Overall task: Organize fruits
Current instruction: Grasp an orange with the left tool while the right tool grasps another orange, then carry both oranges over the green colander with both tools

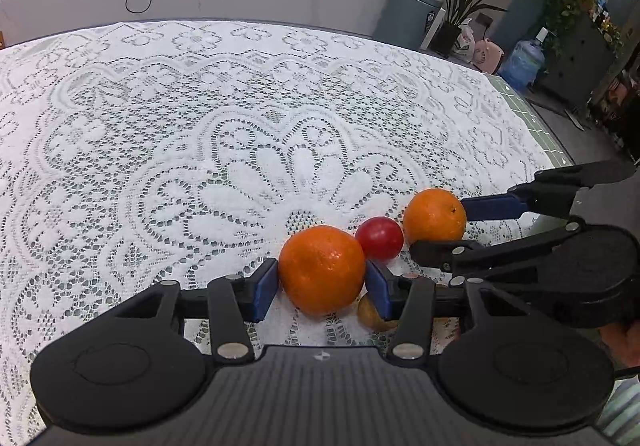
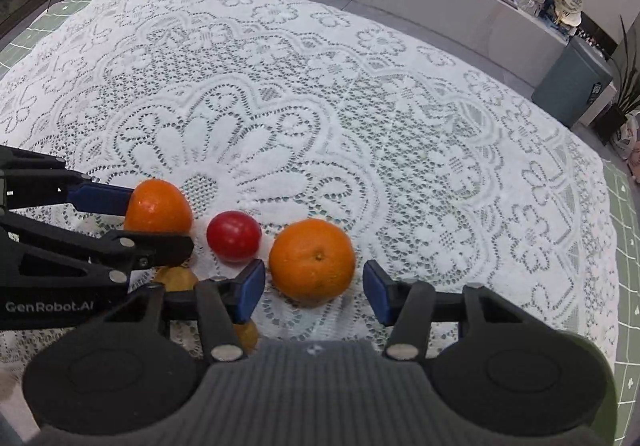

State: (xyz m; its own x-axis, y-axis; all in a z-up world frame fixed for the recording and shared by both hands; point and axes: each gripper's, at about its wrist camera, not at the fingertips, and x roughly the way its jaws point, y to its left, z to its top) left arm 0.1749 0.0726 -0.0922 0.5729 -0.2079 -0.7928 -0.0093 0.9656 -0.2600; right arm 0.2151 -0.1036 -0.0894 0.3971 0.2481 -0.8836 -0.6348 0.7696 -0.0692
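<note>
While both tools straddle oranges on the lace-covered worktop (image 1: 200,106), left tool (image 1: 322,286) pads touching near orange (image 1: 322,270), right tool (image 2: 314,286) open around other orange (image 2: 312,260), red fruit (image 2: 234,236) between.

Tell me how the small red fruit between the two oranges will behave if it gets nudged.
The red fruit looks round and smooth, so it would probably roll easily. Its glossy skin suggests it may slip against the fingers. The lace tablecloth might slow it a little, and the orange and the other orange beside it could stop it.
</note>
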